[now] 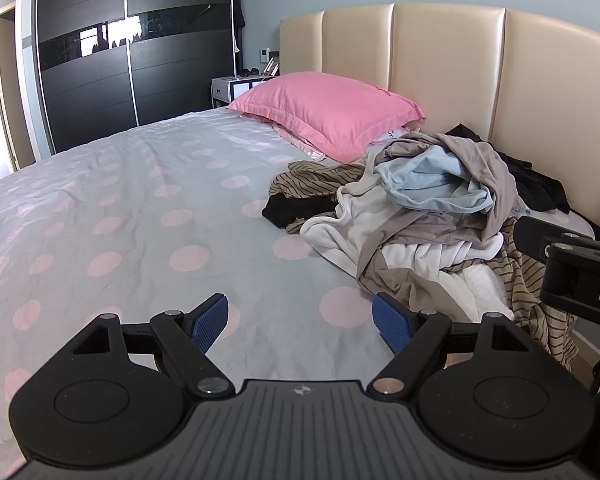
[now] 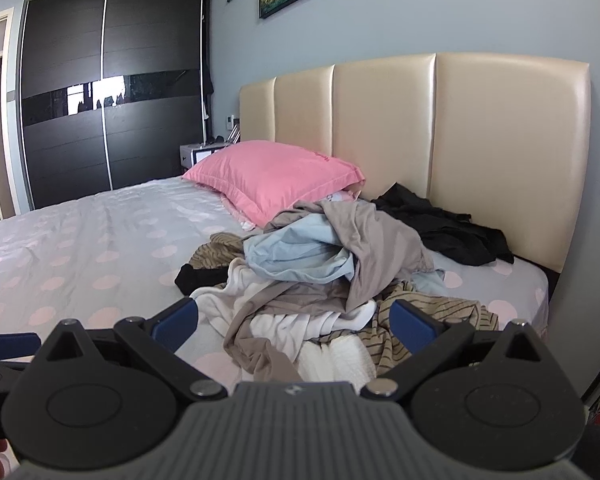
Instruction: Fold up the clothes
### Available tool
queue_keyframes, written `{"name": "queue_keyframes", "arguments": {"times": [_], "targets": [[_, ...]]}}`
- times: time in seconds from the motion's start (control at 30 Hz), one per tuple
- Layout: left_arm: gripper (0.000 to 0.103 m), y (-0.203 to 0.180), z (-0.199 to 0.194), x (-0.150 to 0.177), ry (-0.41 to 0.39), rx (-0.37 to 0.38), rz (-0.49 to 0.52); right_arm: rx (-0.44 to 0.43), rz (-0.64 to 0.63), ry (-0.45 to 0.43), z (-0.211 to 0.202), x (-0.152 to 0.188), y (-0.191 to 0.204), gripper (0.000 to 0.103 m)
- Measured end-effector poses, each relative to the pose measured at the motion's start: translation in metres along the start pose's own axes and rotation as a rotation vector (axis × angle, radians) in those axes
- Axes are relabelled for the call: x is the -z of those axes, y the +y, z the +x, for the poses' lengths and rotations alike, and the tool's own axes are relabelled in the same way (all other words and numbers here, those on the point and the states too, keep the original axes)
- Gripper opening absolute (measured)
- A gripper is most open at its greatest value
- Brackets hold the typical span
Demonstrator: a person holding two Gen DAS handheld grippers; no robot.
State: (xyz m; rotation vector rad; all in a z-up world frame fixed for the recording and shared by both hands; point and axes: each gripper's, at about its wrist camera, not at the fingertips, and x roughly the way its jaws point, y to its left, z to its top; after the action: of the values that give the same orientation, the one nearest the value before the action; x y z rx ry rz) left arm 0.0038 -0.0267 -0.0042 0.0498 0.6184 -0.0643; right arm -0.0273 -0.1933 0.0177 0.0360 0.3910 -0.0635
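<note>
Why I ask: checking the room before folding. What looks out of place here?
The clothes pile lies jumbled by the headboard, and a striped garment hangs over the bed's edge. Both tongs, left and right, are open, holding nothing.

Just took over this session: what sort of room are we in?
A home bedroom: a bed with a padded headboard, a pink pillow, a sliding-door wardrobe, and unfolded clothes heaped on the dotted sheet.

A white letter "D" shows on the black body of the right gripper [image 1: 580, 276], off to the right of the left tool; more letters follow but are cut off; small red writing on the pink pillow [image 1: 328, 114] is too tiny to read.
</note>
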Motion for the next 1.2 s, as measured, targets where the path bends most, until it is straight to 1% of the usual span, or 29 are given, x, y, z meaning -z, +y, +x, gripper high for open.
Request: {"name": "queue_keyframes", "arguments": {"times": [0.1,0.2,0.37,0.4,0.43,0.47,0.63,0.7,0.73,0.77,0.87,1.0,1.07,1.1,1.13,1.17,1.2], "targets": [[0.079,0.002,0.005,-0.004,0.012,0.007,0.011,-0.019,0.004,0.055,0.01,-0.004,-0.002,0.102],[0.079,0.004,0.014,-0.008,0.024,0.03,0.024,-0.022,0.007,0.075,0.022,-0.012,-0.006,0.102],[0.079,0.007,0.033,-0.018,0.044,0.028,0.044,-0.045,-0.119,0.093,0.053,-0.033,-0.006,0.101],[0.079,0.007,0.037,-0.021,0.049,0.018,0.047,-0.06,-0.132,0.106,0.061,-0.037,-0.007,0.101],[0.079,0.008,0.042,-0.024,0.053,0.009,0.05,-0.073,-0.146,0.119,0.071,-0.042,-0.006,0.097],[0.079,0.008,0.047,-0.026,0.057,0.004,0.053,-0.085,-0.161,0.132,0.081,-0.046,-0.006,0.096],[0.079,0.012,0.079,-0.038,0.106,-0.011,0.066,-0.119,-0.249,0.193,0.133,-0.056,0.012,0.096],[0.079,0.015,0.095,-0.04,0.133,-0.019,0.065,-0.121,-0.284,0.211,0.154,-0.056,0.019,0.093],[0.079,0.016,0.103,-0.042,0.146,-0.021,0.063,-0.122,-0.304,0.221,0.165,-0.056,0.022,0.088],[0.079,0.018,0.111,-0.043,0.157,-0.022,0.06,-0.124,-0.323,0.234,0.175,-0.055,0.025,0.085],[0.079,0.023,0.133,-0.043,0.186,-0.025,0.052,-0.115,-0.359,0.258,0.209,-0.052,0.031,0.084],[0.079,0.029,0.157,-0.038,0.224,-0.033,0.044,-0.103,-0.367,0.301,0.254,-0.043,0.035,0.084],[0.079,0.033,0.166,-0.034,0.244,-0.04,0.044,-0.089,-0.368,0.31,0.268,-0.039,0.037,0.07],[0.079,0.034,0.17,-0.032,0.254,-0.044,0.044,-0.082,-0.369,0.318,0.274,-0.038,0.037,0.052],[0.079,0.036,0.173,-0.03,0.264,-0.048,0.042,-0.081,-0.357,0.331,0.278,-0.039,0.035,0.037],[0.079,0.038,0.176,-0.028,0.273,-0.052,0.039,-0.09,-0.335,0.336,0.28,-0.041,0.031,0.03],[0.079,0.04,0.177,-0.027,0.281,-0.053,0.035,-0.091,-0.307,0.334,0.28,-0.045,0.026,0.018]]}}
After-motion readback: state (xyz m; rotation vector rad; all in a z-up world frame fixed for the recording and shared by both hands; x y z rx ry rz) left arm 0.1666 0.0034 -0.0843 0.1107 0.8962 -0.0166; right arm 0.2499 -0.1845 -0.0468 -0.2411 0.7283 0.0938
